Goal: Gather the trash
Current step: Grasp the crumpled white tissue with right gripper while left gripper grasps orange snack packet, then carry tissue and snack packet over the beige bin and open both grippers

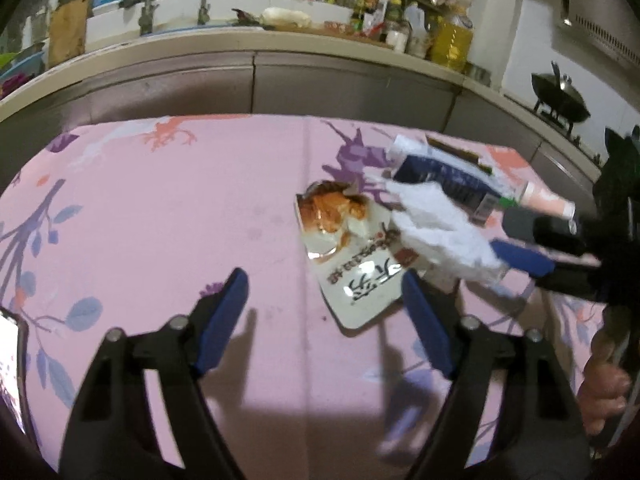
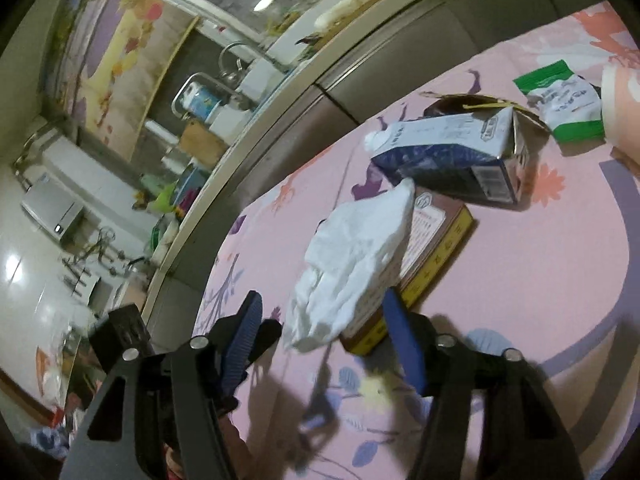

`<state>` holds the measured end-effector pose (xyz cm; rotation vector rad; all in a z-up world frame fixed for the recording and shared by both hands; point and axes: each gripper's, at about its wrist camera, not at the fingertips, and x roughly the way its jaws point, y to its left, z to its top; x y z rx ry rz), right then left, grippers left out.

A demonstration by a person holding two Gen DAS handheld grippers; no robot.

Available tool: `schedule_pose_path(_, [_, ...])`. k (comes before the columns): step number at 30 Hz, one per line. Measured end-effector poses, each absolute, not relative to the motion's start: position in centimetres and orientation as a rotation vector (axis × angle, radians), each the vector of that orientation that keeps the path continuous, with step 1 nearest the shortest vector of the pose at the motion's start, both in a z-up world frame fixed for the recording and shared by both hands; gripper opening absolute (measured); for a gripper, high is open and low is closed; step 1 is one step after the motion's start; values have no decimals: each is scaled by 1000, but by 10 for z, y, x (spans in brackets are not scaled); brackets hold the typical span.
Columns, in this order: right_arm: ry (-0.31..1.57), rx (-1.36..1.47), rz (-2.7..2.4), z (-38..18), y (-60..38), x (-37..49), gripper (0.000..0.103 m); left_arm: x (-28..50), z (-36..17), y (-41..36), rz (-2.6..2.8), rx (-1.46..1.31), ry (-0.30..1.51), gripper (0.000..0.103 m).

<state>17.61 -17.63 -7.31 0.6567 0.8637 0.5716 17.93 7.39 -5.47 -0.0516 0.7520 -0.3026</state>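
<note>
Trash lies on a table with a pink flowered cloth (image 1: 160, 220). A food wrapper (image 1: 344, 240) with a bread picture lies flat just ahead of my open, empty left gripper (image 1: 324, 300). A crumpled white tissue (image 1: 440, 228) hangs in the air at the right gripper's blue fingertips (image 1: 520, 256). In the right wrist view the tissue (image 2: 352, 268) sits between the wide-open fingers of my right gripper (image 2: 324, 320), above a brown and yellow box (image 2: 432, 252). A dark blue carton (image 2: 452, 152) lies on its side behind it.
A green and white packet (image 2: 564, 100) and a pink cup (image 2: 620, 104) lie at the table's far right. A kitchen counter (image 1: 256, 40) with a sink, bottles and a wok runs behind the table. A phone (image 1: 10, 364) lies at the left edge.
</note>
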Motion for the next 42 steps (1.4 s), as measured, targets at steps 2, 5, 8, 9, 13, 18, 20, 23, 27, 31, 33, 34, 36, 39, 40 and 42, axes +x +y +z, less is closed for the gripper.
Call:
schedule_pose_path(2, [901,667,567,-78,-171,184,39,180,-58,68,-327,-25,771,73])
schedule_pose_path(5, [920,680,570,-84,-166,187,21,173,-56,62,-360,9,755,73])
schedule_pose_path(8, [923,692,573,-85,-165,186,4,169,-58,54,-368,69,750,69])
schedule_pose_path(9, [920,702,578,-85,-166,184,3,170,-61,50,-378,91,759,58])
schedule_pose_path(13, [890,718,589,-77,-170,177,1,180,-75,36,-360,197,778,25])
schedule_pose_path(18, [844,726,607,-64,-175,164,1,177,-69,42,-361,207,740,2])
schedule_pose_path(20, [829,725,606,-60,-179,157,1,172,-62,50,-379,163,737,0])
schedule_pose_path(23, [800,715,607,-54,-186,141,1,156,-48,66,-437,56,731,0])
schedule_pose_path(27, [769,691,598,-49,-199,115,1,131,-35,77,-500,-15,735,0])
schedule_pose_path(31, [731,672,554,-47,-221,89,1,113,-22,69,-549,-23,740,0])
schedule_pose_path(33, [710,674,532,-47,-232,80,1,105,-12,55,-584,2,728,0])
schedule_pose_path(34, [694,679,514,-48,-241,74,1,102,-7,47,-604,9,724,0])
schedule_pose_path(36, [659,691,471,-48,-262,63,1,99,1,20,-661,38,715,0])
schedule_pose_path(39, [614,696,384,-51,-295,46,1,95,9,-32,-754,105,702,0])
schedule_pose_path(40, [604,696,355,-53,-306,41,1,95,10,-50,-785,125,698,0])
schedule_pose_path(42, [581,702,288,-57,-333,30,1,95,10,-92,-858,167,698,0])
